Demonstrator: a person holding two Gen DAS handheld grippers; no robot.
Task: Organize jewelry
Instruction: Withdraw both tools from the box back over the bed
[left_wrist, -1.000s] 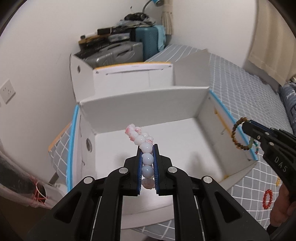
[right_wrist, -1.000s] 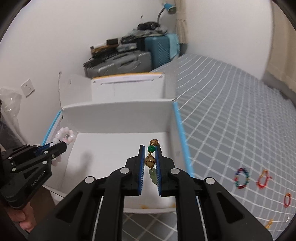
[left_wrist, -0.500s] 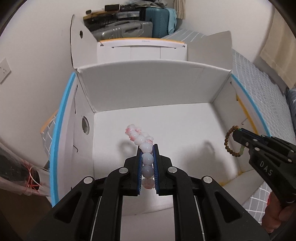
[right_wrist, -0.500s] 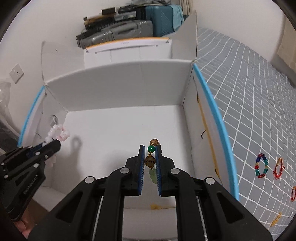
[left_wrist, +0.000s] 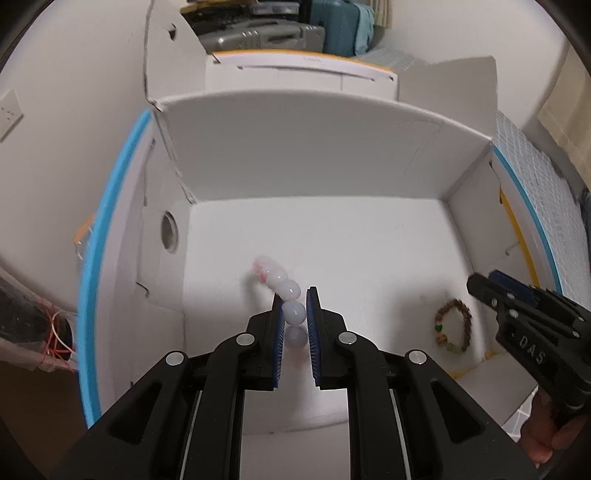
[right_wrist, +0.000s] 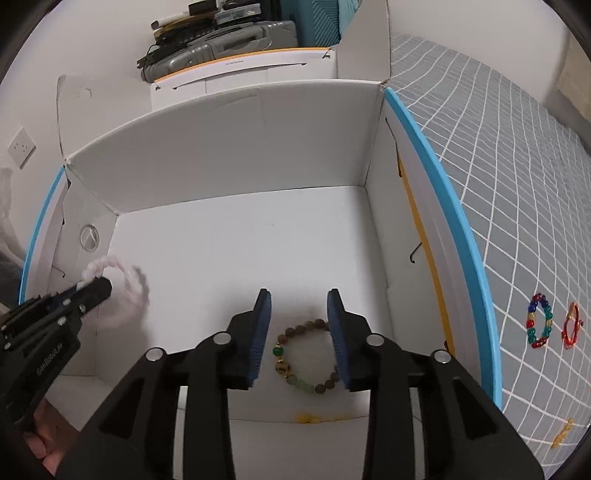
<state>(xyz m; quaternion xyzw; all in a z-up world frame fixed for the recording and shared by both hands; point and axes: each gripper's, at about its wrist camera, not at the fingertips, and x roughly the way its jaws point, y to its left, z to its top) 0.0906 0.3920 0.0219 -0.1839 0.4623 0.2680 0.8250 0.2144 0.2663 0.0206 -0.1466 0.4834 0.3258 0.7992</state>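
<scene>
An open white cardboard box (left_wrist: 295, 147) (right_wrist: 221, 155) fills both views. My left gripper (left_wrist: 293, 291) (right_wrist: 99, 290) reaches into its left part. A pale pink and white bead bracelet (left_wrist: 293, 312) (right_wrist: 110, 291) is between its blue pads, which still touch the beads as the jaws begin opening. The bracelet's far end is blurred. My right gripper (right_wrist: 299, 295) (left_wrist: 476, 286) is over the box's right front corner, jaws opening wide with nothing gripped. A brown bead bracelet with green beads (right_wrist: 306, 358) (left_wrist: 454, 326) lies flat on the box floor below its fingers.
On the grey checked bed cover (right_wrist: 517, 184) right of the box lie a multicoloured bead bracelet (right_wrist: 539, 321), a red one (right_wrist: 571, 325) and a small yellow piece (right_wrist: 563, 434). Suitcases (right_wrist: 229, 40) stand behind the box. A clear plastic bag (left_wrist: 33, 332) hangs at the left.
Both grippers have come down into the box. The right gripper has opened and the brown bracelet now lies on the box floor. The left pads have parted slightly around the pink bracelet.
</scene>
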